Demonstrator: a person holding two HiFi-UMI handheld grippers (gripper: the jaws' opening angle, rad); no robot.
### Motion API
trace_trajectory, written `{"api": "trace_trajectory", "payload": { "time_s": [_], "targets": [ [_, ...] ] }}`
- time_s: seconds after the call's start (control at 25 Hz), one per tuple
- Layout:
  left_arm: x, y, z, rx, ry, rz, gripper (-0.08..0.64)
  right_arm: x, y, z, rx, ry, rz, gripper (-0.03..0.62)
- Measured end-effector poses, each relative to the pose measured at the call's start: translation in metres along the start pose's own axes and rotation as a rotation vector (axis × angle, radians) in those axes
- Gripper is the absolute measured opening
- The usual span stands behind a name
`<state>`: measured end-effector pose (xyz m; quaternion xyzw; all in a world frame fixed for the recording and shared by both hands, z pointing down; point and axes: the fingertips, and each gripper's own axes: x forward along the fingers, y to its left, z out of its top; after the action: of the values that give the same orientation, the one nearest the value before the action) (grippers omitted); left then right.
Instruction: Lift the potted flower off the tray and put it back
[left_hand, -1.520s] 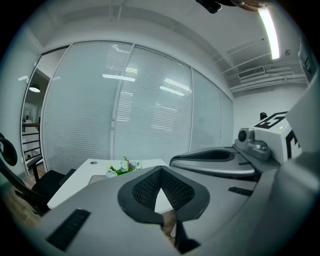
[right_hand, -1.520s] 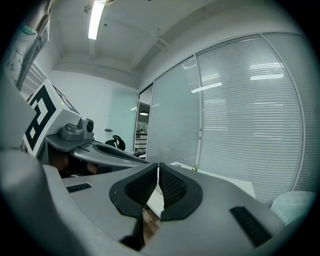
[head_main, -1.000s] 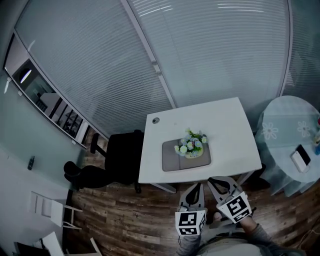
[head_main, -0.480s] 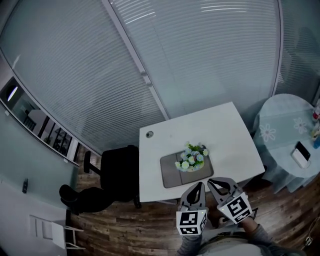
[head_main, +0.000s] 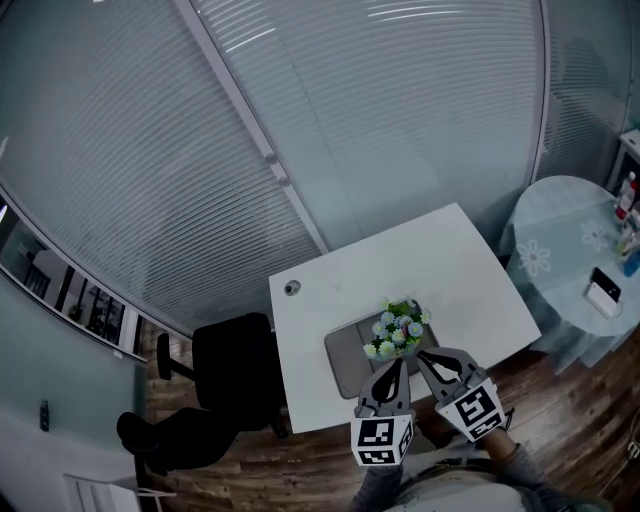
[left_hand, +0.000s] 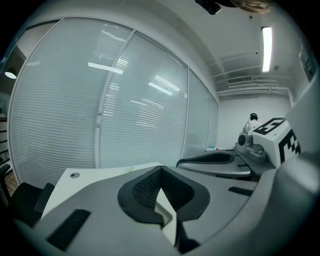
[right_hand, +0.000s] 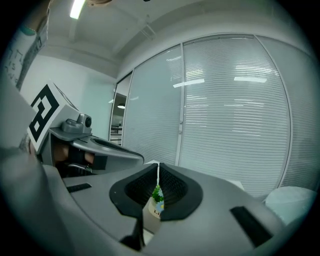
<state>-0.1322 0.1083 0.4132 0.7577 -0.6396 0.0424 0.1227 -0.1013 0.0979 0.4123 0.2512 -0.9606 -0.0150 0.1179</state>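
Observation:
The potted flower, a pale pot of white, blue and green blooms, stands on the grey tray near the front edge of the white table. Just in front of the tray my left gripper is shut and holds nothing. Beside it my right gripper is also shut and empty, its tip just short of the pot. In the right gripper view the pot shows through the gap behind the closed jaws. The left gripper view shows only the closed jaws and the tabletop.
A black office chair stands at the table's left. A round table with a flowered cloth on the right holds a phone and bottles. Glass walls with blinds lie behind. A cable hole sits at the table's far left.
Both grippers have moved forward together from the floor in front of the table to its front edge by the tray. The flower and tray look nearer. The jaws stay shut.

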Motion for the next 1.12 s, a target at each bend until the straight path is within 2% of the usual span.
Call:
{"api": "trace_trajectory", "payload": {
  "time_s": [0.32,0.56,1.12],
  "targets": [
    [0.002,0.020,-0.002,-0.009,0.014,-0.065,0.011,0.021,0.009,0.000,0.009,0.026,-0.041,0.023],
    [0.017,0.023,-0.004,-0.011,0.024,-0.066,0.011,0.028,-0.006,-0.003,0.005,0.038,-0.041,0.023],
    [0.095,0.035,0.024,0.001,0.036,0.014,0.011,0.077,-0.087,0.007,-0.022,0.021,0.110,0.022]
  ]
}}
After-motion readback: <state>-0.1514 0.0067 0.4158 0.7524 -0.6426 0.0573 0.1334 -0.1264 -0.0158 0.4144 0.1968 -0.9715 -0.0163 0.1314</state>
